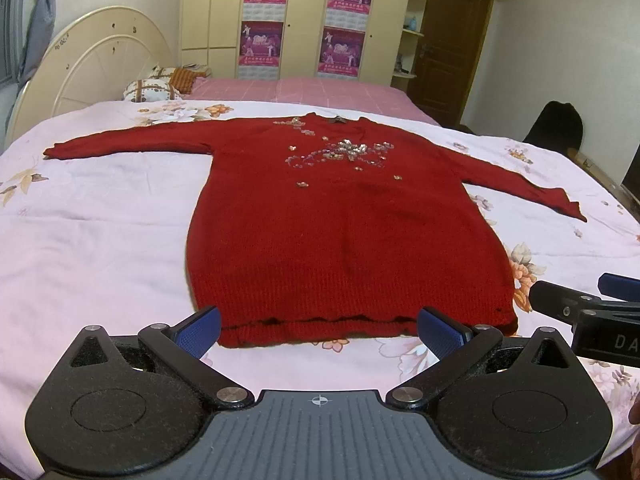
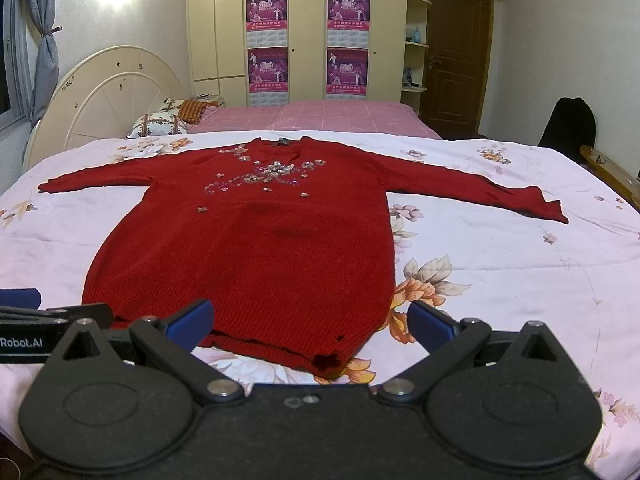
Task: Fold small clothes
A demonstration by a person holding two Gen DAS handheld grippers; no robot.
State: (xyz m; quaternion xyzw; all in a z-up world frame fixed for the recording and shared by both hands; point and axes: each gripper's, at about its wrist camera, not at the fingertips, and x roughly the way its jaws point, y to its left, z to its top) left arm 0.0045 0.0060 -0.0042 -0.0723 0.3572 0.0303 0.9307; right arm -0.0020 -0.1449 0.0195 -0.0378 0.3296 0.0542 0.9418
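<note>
Waiting: both grippers hang just past the near end of the sweater, and nothing is folded yet.
Sweater: the red sweater (image 1: pixel 344 216) lies flat on the bed (image 1: pixel 100 240), front side up, so it is ready to fold.
Neck: the neck is at the far end and the hem (image 1: pixel 320 326) is at the near end, close to the grippers.
Sleeves: the left sleeve (image 1: pixel 132 142) and the right sleeve (image 1: pixel 520 184) are spread out to the sides, so each one is easy to reach and fold in.
Shiny bits: the sequins (image 1: pixel 344 154) sit on the chest, far from the grippers.
Left gripper: the left gripper (image 1: pixel 320 330) has its blue pads wide apart and holds nothing; the left part of the hem shows between them.
Right gripper: the right gripper (image 2: pixel 310 322) is spread wide too, with nothing in it; the right corner of the hem (image 2: pixel 330 362) shows between its pads.
Why side by side: I think each one is lined up with its own hem corner, to pinch both and lift the near end.
Watch out: the knit looks soft and floppy, so it may sag or bunch up.
</note>
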